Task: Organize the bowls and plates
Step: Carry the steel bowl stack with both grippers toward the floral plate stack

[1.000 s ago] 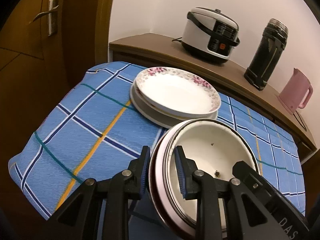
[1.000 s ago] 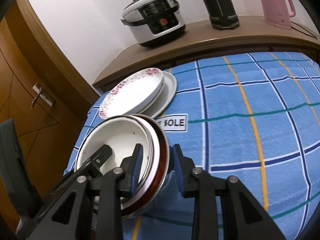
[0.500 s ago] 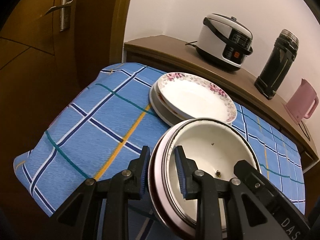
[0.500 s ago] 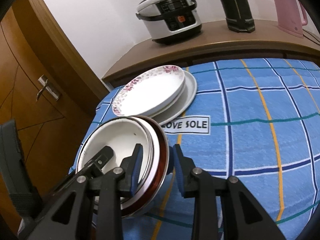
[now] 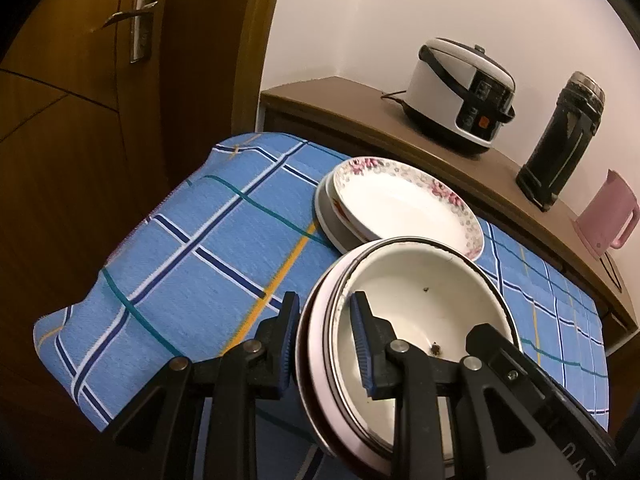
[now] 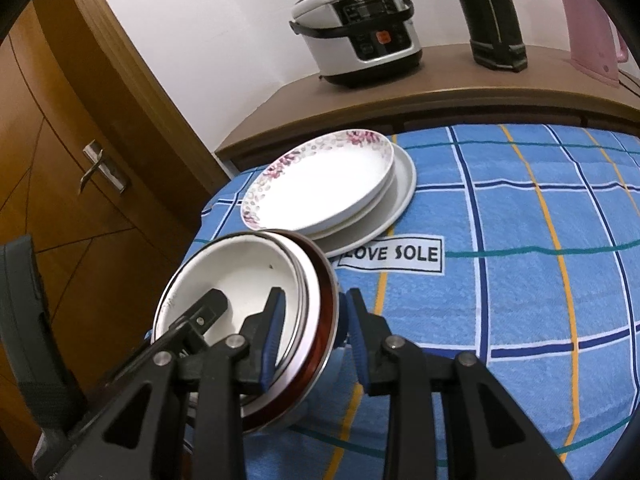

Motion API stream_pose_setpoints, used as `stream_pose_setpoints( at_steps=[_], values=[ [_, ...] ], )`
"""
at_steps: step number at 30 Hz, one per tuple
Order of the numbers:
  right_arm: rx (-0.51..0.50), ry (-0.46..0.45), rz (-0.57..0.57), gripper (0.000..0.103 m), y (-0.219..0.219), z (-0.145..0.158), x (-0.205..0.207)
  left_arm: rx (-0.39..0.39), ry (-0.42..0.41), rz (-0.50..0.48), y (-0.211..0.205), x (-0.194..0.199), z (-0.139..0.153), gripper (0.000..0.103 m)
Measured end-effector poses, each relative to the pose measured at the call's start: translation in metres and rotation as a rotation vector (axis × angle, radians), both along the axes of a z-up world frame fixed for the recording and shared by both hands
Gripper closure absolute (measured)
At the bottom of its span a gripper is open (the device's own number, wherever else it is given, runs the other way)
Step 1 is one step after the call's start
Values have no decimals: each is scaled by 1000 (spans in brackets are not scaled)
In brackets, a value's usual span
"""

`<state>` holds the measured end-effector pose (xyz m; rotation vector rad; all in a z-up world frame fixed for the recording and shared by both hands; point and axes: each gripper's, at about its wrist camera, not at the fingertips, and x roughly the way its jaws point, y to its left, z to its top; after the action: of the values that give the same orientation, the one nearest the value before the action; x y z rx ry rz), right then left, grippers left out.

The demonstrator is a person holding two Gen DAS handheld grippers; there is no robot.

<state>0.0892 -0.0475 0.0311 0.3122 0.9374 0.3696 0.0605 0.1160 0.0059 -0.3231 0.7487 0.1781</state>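
Note:
A stack of nested bowls (image 5: 420, 308), white inside with a pink and a dark red rim, is held above the blue checked tablecloth (image 5: 208, 256). My left gripper (image 5: 326, 340) is shut on its left rim. My right gripper (image 6: 312, 340) is shut on the stack's opposite rim (image 6: 316, 312). Each gripper shows in the other's view, reaching into the bowl. Behind the bowls a flowered plate (image 5: 404, 204) lies on a stack of white plates (image 6: 396, 200) on the table.
A wooden sideboard (image 5: 360, 116) behind the table carries a rice cooker (image 5: 460, 92), a black flask (image 5: 560, 136) and a pink kettle (image 5: 604, 216). A wooden door (image 5: 80, 100) stands on the left. A "LOVE SOLE" label (image 6: 392, 256) lies on the cloth.
Both grippers have drawn back and up with the bowl stack still clamped; the plates and the sideboard look farther off. The grip has not changed.

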Motion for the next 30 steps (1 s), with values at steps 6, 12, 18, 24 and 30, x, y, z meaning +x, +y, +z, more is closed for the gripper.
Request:
stream_pose_setpoints(
  at_steps=[6, 12, 18, 24, 30],
  values=[
    [3, -26, 7, 71, 5, 10, 3, 1, -14, -5, 3, 4, 7, 74],
    [-1, -32, -15, 71, -2, 14, 8, 0, -16, -32, -6, 12, 9, 74],
    [-15, -43, -49, 71, -16, 18, 9, -8, -16, -70, -18, 23, 11, 74],
    [-16, -40, -81, 71, -29, 19, 17, -11, -15, -102, -28, 36, 13, 74],
    [-19, -45, -104, 71, -38, 21, 26, -9, -16, -120, -34, 47, 15, 74]
  ],
)
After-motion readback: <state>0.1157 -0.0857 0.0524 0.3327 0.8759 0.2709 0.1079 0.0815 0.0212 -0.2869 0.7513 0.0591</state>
